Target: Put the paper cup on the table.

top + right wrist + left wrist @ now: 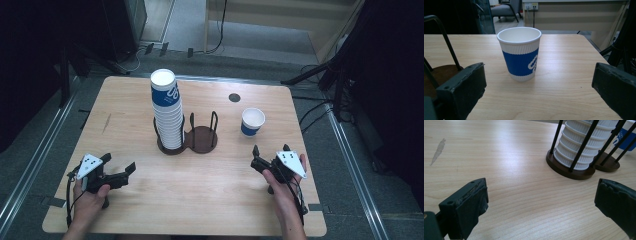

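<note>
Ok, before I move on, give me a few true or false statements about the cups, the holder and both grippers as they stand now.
1. The single cup stands upright on the table, apart from the holder. True.
2. The right gripper is shut on the single cup. False: its fingers are spread open and the cup stands free ahead of them.
3. The cup stack sits in the holder's left ring. True.
4. The holder's right ring also holds cups. False: its brown base is bare.
5. The left gripper holds a cup. False: it is open and holds nothing, with bare table between its fingers.
</note>
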